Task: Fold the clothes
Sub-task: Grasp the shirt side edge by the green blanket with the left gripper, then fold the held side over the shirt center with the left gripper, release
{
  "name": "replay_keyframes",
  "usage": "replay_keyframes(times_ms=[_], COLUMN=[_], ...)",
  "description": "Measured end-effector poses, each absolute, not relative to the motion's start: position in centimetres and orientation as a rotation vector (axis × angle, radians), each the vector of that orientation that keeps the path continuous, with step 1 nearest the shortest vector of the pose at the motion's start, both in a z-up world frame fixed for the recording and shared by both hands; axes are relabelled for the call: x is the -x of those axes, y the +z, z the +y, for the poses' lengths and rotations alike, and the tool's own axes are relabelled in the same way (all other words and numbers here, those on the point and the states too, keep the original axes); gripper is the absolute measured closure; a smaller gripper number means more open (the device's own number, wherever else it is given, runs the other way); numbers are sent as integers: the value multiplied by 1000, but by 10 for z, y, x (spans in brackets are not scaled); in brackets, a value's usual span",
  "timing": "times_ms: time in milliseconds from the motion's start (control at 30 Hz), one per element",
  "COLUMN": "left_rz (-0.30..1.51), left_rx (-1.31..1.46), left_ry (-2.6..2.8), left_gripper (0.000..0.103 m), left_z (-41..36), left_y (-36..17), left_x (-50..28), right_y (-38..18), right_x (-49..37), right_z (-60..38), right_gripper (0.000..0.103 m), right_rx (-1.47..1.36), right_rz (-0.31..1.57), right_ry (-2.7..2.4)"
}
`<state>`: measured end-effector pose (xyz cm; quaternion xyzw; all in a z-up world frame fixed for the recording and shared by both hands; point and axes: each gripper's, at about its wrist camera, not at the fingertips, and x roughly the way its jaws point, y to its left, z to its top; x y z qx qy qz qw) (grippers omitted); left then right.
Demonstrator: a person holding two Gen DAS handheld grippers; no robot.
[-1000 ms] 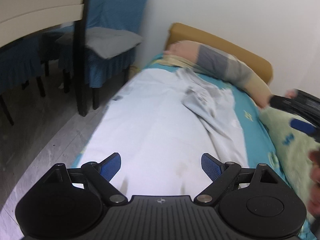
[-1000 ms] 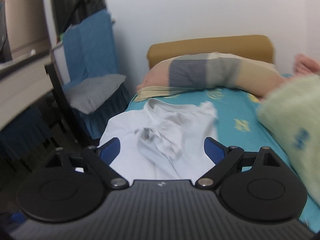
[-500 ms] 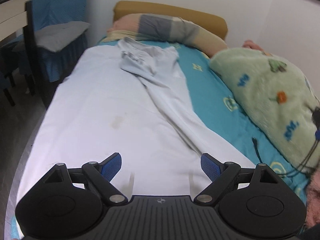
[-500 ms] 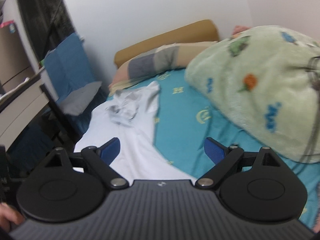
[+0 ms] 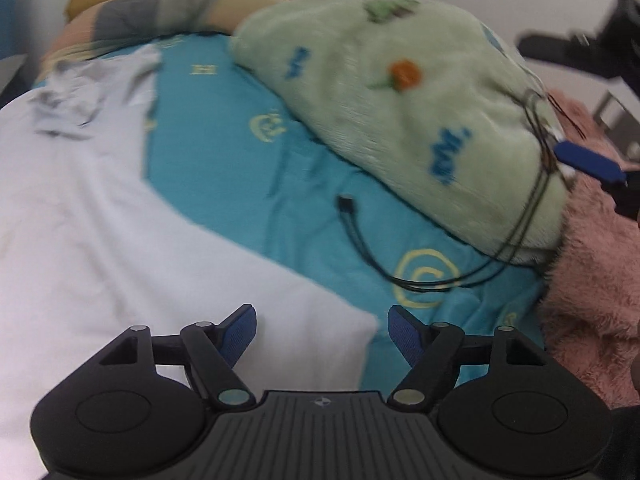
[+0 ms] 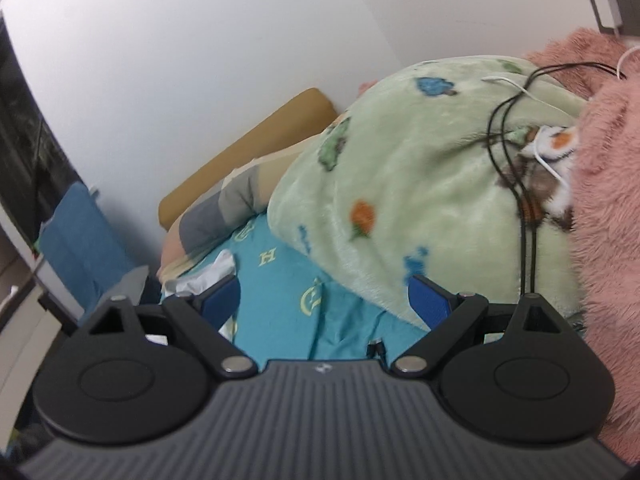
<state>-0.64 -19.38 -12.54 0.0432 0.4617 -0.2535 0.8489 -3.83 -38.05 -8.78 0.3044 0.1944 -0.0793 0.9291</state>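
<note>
On my left-wrist view the flat white cotton garment [image 5: 100,208] lies spread on the teal printed bedsheet [image 5: 240,152], its crumpled end toward the striped pillow [image 5: 152,12]. My left gripper [image 5: 322,330] is spread wide, empty, over the garment's near corner. A black cable [image 5: 360,236] runs across the sheet to the pale green fleece blanket [image 5: 400,92]; a pink fuzzy blanket [image 5: 592,264] sits far right. My right gripper [image 6: 324,300] is spread too, holding nothing, pointing at sheet and blanket.
</note>
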Motion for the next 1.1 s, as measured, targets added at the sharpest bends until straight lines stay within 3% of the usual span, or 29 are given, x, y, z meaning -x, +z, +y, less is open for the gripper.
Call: replay_keyframes(times_ms=[67, 200, 333, 367, 400, 433, 567, 800, 1100], left_rz=[962, 910, 907, 897, 895, 896, 824, 811, 1113], left_rx=[-161, -367, -385, -383, -379, -359, -282, 24, 201], left_ry=[-547, -525, -525, -529, -517, -523, -528, -431, -147], left_gripper=[31, 55, 64, 84, 94, 97, 98, 98, 98], left_z=[-215, -245, -241, -239, -237, -233, -197, -60, 43], left_y=[-137, -162, -174, -175, -173, -169, -121, -26, -55], left_x=[7, 17, 16, 16, 16, 16, 27, 62, 74], right_y=[-92, -101, -104, -104, -105, -106, -106, -87, -78], right_x=[36, 31, 25, 23, 21, 20, 18, 35, 40], right_z=[-386, -392, -388, -387, -385, -384, -380, -362, -331], right_gripper=[11, 11, 11, 11, 11, 11, 11, 11, 11], right_rx=[-639, -647, -581, -564, -548, -531, -488, -357, -309], right_rz=[399, 413, 427, 431, 435, 438, 429, 356, 407], right_ry=[-175, -195, -228, -236, -244, -252, -285, -348, -261])
